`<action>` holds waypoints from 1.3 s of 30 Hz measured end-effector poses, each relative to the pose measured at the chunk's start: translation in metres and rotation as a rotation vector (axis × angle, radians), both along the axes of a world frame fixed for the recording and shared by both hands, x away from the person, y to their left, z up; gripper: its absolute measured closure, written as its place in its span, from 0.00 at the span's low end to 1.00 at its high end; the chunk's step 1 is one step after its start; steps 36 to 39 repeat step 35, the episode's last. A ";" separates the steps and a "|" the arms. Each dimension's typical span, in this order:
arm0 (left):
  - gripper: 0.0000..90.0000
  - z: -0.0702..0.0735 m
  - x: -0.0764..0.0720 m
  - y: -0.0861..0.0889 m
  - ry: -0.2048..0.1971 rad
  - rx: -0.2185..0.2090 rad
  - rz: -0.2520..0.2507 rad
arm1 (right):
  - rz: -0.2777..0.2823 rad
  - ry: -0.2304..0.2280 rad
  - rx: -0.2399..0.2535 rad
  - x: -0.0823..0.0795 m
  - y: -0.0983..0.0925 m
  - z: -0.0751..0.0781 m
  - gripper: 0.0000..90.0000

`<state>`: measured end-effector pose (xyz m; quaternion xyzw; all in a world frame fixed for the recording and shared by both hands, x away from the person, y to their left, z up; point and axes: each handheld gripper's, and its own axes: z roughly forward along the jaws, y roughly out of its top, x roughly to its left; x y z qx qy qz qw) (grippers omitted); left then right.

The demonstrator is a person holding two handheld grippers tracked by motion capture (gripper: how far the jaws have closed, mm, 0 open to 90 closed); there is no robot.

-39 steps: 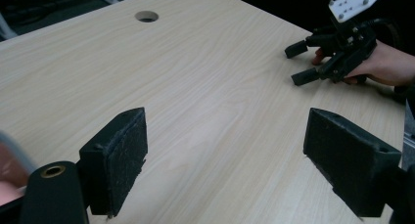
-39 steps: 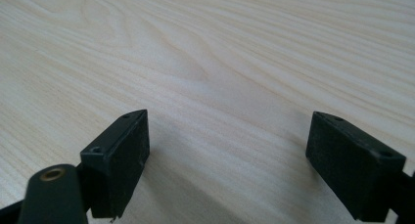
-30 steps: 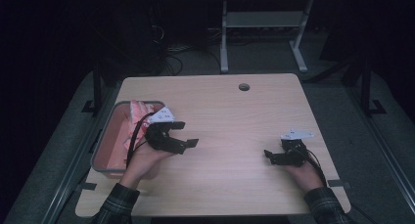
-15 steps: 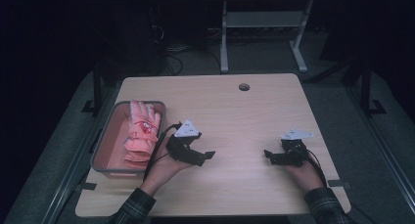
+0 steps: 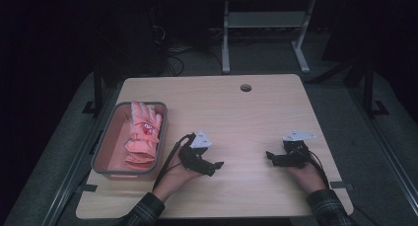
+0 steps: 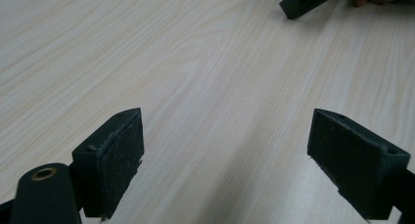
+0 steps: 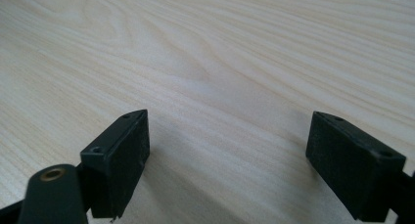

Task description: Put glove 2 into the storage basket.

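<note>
**Two empty grippers beside a tray of pink gloves**

Two hand-held grippers rest low over the pale wood-grain table (image 5: 246,117). The left gripper (image 5: 217,165) and the right gripper (image 5: 268,155) each have two flat black padded jaws spread wide, gripping nothing. One grey rectangular tray (image 5: 106,142), rounded at the corners, holds a stack of soft pink gloves (image 5: 143,137), just left of the left gripper.

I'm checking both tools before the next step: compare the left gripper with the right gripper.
The left gripper lies near the grey bin holding the pink gloves; the right gripper lies at the table's right side, apart from the bin. The left gripper points right; the right gripper points left, so they face each other. Both are open, empty and low over bare wood.
</note>
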<state>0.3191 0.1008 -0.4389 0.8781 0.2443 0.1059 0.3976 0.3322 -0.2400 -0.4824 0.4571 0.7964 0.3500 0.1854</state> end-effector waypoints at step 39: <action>0.13 -0.040 0.005 -0.007 0.022 0.046 -0.005 | 0.004 0.005 0.002 0.000 0.000 0.000 0.18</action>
